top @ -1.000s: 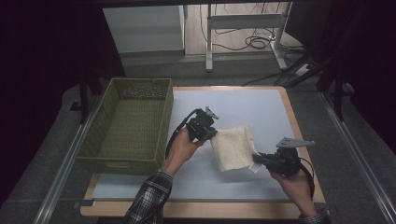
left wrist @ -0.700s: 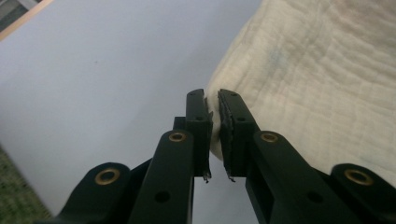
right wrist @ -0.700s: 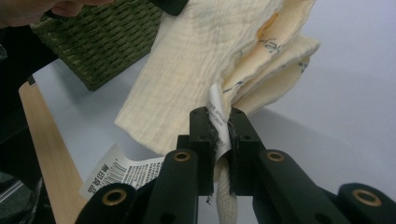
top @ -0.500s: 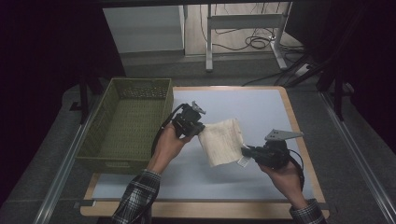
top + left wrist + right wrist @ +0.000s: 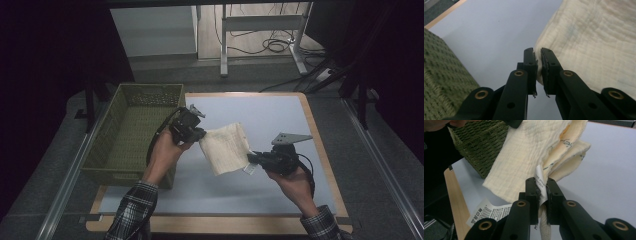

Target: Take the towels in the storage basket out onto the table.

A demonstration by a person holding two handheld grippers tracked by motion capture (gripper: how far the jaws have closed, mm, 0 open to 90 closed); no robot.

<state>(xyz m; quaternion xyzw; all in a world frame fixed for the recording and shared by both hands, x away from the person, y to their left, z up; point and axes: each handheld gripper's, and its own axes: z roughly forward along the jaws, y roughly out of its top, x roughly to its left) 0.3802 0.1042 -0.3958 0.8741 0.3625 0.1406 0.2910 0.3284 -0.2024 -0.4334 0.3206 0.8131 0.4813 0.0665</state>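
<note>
A: Left gripper (image 5: 196, 134) is clamped on the cloth's (image 5: 225, 148) upper-left corner, just beside the green basket (image 5: 131, 134).

B: And your right?

A: Right gripper (image 5: 254, 159) is pinched on the lower-right edge, by the care label (image 5: 489, 212). Cloth hangs folded between my two grippers, off the blue mat (image 5: 280, 120).

B: Long axis?

A: Diagonal, upper-left to lower-right. Basket lies left of it; my left hand (image 5: 165, 152) is nearer, so I'd guess it leads.
</note>
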